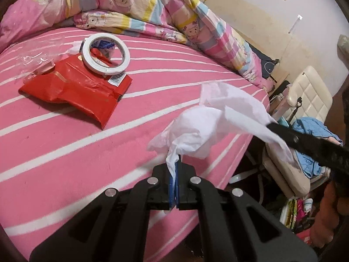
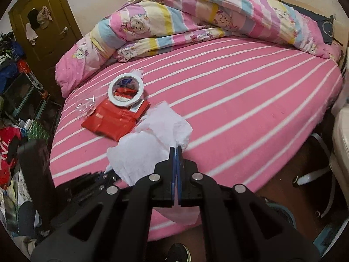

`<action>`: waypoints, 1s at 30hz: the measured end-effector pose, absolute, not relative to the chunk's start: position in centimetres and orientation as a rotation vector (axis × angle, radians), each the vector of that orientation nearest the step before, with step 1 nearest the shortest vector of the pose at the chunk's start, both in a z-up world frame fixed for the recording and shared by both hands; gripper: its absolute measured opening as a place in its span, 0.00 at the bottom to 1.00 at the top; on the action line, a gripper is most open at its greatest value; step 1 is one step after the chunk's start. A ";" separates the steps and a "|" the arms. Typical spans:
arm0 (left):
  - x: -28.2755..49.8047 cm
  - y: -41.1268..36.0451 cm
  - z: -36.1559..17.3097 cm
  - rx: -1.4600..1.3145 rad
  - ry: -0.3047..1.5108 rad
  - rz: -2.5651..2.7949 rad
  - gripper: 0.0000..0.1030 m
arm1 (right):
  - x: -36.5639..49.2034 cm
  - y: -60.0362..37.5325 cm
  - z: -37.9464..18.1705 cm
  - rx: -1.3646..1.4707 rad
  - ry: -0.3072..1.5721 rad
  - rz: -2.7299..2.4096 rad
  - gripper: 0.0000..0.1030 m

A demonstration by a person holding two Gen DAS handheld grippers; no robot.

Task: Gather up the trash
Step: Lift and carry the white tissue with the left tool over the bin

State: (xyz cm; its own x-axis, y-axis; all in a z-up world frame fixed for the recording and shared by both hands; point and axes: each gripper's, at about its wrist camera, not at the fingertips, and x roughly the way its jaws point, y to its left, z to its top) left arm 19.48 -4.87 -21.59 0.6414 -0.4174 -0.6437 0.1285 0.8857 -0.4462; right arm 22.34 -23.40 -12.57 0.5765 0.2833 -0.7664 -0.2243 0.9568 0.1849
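Observation:
A crumpled white tissue (image 1: 216, 122) hangs above the front edge of the pink striped bed (image 1: 65, 152), stretched between both grippers. My left gripper (image 1: 174, 170) is shut on its lower end. My right gripper (image 2: 175, 152) is shut on the other end of the tissue (image 2: 152, 144); its black finger (image 1: 305, 144) shows at the right of the left wrist view. Further back on the bed lie a red plastic wrapper (image 1: 74, 85), a white tape roll (image 1: 104, 53) on top of it, and clear plastic film (image 1: 32, 60). They also show in the right wrist view: the wrapper (image 2: 113, 120), the tape roll (image 2: 125, 91).
A bunched cartoon-print quilt (image 2: 196, 19) lies along the back of the bed. A cream padded chair (image 1: 305, 100) with blue cloth (image 1: 312, 135) stands right of the bed. A brown door (image 2: 45, 28) and piled clutter (image 2: 13, 87) are on the left.

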 end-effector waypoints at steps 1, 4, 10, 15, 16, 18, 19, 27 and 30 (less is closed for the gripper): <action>19.1 -5.0 -21.5 -0.387 0.822 -0.325 0.01 | 21.7 -23.6 -12.4 0.077 0.907 0.294 0.02; 17.7 -5.6 -21.0 -0.406 0.821 -0.342 0.01 | 19.5 -24.6 -12.1 0.102 0.900 0.282 0.02; 15.1 -7.0 -20.6 -0.439 0.832 -0.385 0.01 | 15.4 -27.2 -11.5 0.155 0.888 0.254 0.02; 12.7 -9.3 -20.0 -0.404 0.836 -0.442 0.01 | 12.2 -29.5 -11.6 0.189 0.888 0.238 0.02; 12.4 -9.5 -19.9 -0.402 0.839 -0.448 0.01 | 11.8 -29.8 -11.7 0.193 0.888 0.234 0.02; 11.4 -10.4 -19.7 -0.396 0.841 -0.466 0.01 | 10.7 -30.9 -11.9 0.210 0.887 0.223 0.02; 11.1 -10.6 -19.7 -0.393 0.841 -0.472 0.01 | 10.1 -31.6 -12.1 0.225 0.888 0.215 0.02; 9.3 -14.5 -19.8 -0.329 0.884 -0.532 0.01 | 6.0 -36.1 -13.4 0.310 0.888 0.143 0.02; 8.6 -15.9 -19.6 -0.313 0.894 -0.561 0.01 | 4.6 -37.6 -14.0 0.343 0.891 0.124 0.02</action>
